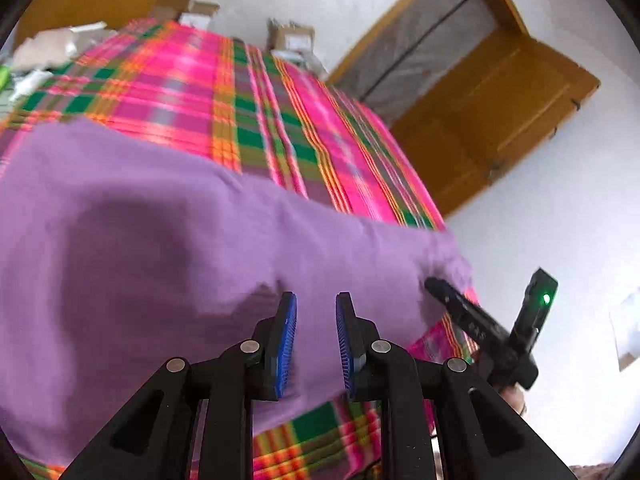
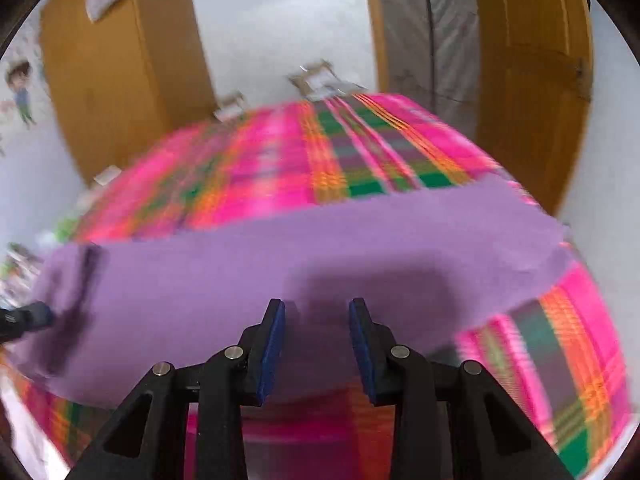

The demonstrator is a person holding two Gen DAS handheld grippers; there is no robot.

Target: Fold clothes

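The purple garment [image 1: 168,216] is lying spread on the plaid bedspread [image 1: 256,92] — both grippers, left [image 1: 316,340] and right [image 2: 316,348], are hovering low over its near edge, fingers spread, gripping nothing.

Plaid bedcover [image 1: 256,112]; wooden door [image 1: 492,120]; boxes [image 1: 290,38]

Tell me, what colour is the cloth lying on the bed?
Purple cloth, clearest in the right wrist view.

Both wrist cameras sit low and close over the near edge of the purple cloth [image 1: 160,240], facing the far wall across the plaid bedcover [image 1: 224,92]. The left view tilts rightward, catching the right gripper [image 1: 434,284]; both share the doorway [image 2: 420,40].
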